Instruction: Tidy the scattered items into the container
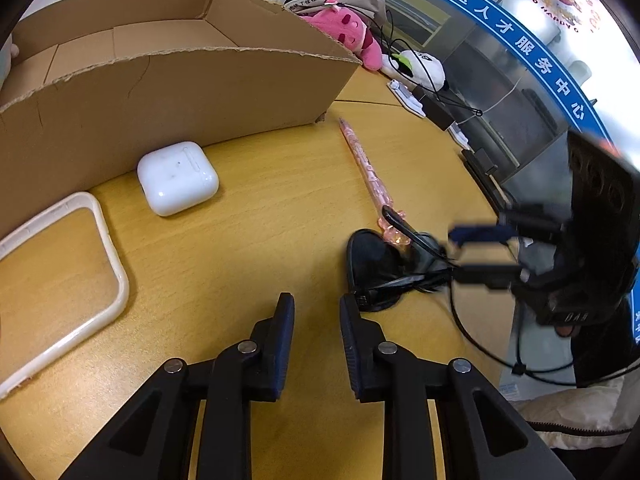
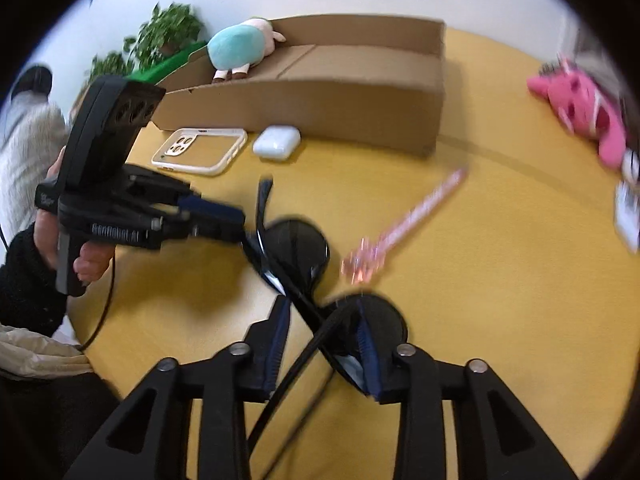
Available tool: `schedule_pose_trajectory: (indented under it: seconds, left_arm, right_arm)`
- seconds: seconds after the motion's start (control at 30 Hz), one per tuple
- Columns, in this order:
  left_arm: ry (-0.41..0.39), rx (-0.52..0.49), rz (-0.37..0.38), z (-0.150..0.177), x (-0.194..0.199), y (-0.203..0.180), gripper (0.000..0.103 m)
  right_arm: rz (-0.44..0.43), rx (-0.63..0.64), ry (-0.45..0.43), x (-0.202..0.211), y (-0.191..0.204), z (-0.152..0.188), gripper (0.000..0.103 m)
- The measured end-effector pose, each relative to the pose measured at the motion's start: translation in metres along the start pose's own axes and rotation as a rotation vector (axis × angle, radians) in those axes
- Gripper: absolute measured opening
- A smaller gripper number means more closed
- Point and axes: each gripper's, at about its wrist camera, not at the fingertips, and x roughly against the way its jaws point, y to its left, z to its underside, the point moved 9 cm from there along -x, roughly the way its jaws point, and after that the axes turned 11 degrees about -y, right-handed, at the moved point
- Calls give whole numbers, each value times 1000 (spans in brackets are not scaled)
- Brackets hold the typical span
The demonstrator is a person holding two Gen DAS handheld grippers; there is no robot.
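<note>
Black sunglasses (image 2: 298, 250) lie on the yellow table, also in the left wrist view (image 1: 372, 264). My right gripper (image 2: 322, 344) is open with the sunglasses' crossed arms and one lens between its fingers; it appears blurred in the left wrist view (image 1: 476, 252). My left gripper (image 1: 316, 340) is open and empty just left of the sunglasses, shown also in the right wrist view (image 2: 224, 216). A pink pen (image 1: 366, 168), a white earbuds case (image 1: 178, 178) and a phone case (image 1: 60, 280) lie in front of the cardboard box (image 1: 180, 96).
A teal plush (image 2: 240, 48) lies in the box's left end. A pink plush (image 1: 352, 36) and a panda plush (image 1: 420, 66) with cables sit at the table's far right. The table edge curves along the right in the left wrist view.
</note>
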Motion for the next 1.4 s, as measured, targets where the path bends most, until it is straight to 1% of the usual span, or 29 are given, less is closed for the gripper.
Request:
schedule_pose_trajectory:
  seconds: [0.07, 0.2, 0.27, 0.3, 0.33, 0.43, 0.5, 0.57, 0.63, 0.67, 0.7, 0.77, 0.83, 0.9, 0.97, 1.0, 1.03, 1.13, 1.23, 1.33, 1.4]
  left_arm:
    - [-5, 8, 15, 1, 0, -2, 24]
    - [-8, 18, 57, 5, -3, -11, 24]
    - [-10, 27, 70, 6, -3, -13, 24]
    - [-11, 34, 78, 6, -3, -14, 24]
    - [-14, 40, 86, 7, -2, -14, 24]
    - [-26, 51, 100, 7, 2, -13, 24]
    - [-34, 53, 102, 7, 5, -11, 24]
    - [-48, 65, 112, 5, 9, -8, 24]
    - [-53, 80, 123, 4, 9, -5, 24]
    - [-53, 82, 123, 4, 9, -4, 24]
    - [-51, 82, 121, 4, 9, -3, 24]
    - [-45, 83, 118, 5, 8, -2, 24]
    - [-42, 78, 123, 6, 8, -4, 24]
    - [-39, 72, 128, 6, 7, -5, 24]
    - [-37, 64, 130, 5, 7, -6, 24]
    - [-36, 62, 131, 5, 5, -7, 24]
    - [-36, 60, 131, 4, 4, -9, 24]
    - [-29, 55, 135, 4, 2, -9, 24]
    - [-25, 48, 157, 2, -2, -17, 24]
    - [-18, 56, 203, 0, -6, -26, 24]
    - [-5, 62, 214, 1, -10, -29, 24]
  right_arm:
    - [13, 36, -14, 0, 1, -22, 35]
    - [-5, 49, -48, -3, 7, -61, 35]
    - [-15, 61, -68, -7, 14, -81, 25]
    - [-26, 64, -71, -10, 18, -88, 12]
    - [-38, 68, -76, -13, 24, -97, 9]
    - [-33, 112, -85, -15, 39, -115, 9]
    - [-24, 142, -93, -5, 44, -120, 10]
    - [-12, 159, -71, 4, 43, -115, 18]
    - [30, 169, -47, 12, 33, -108, 39]
    - [76, 152, -21, 19, 19, -99, 43]
    - [100, 118, 5, 23, 7, -91, 44]
    - [122, 39, 52, 28, -14, -75, 44]
    - [138, -52, 123, 32, -35, -51, 44]
    - [129, -102, 198, 29, -44, -26, 44]
    - [111, -123, 262, 22, -45, -7, 43]
    - [95, -132, 286, 18, -44, 0, 36]
    - [82, -139, 301, 16, -44, 4, 24]
    - [77, -148, 304, 13, -45, 6, 17]
    - [76, -146, 277, 13, -45, -2, 11]
    - [63, -144, 230, 13, -41, -19, 9]
    - [49, -142, 201, 10, -37, -30, 9]
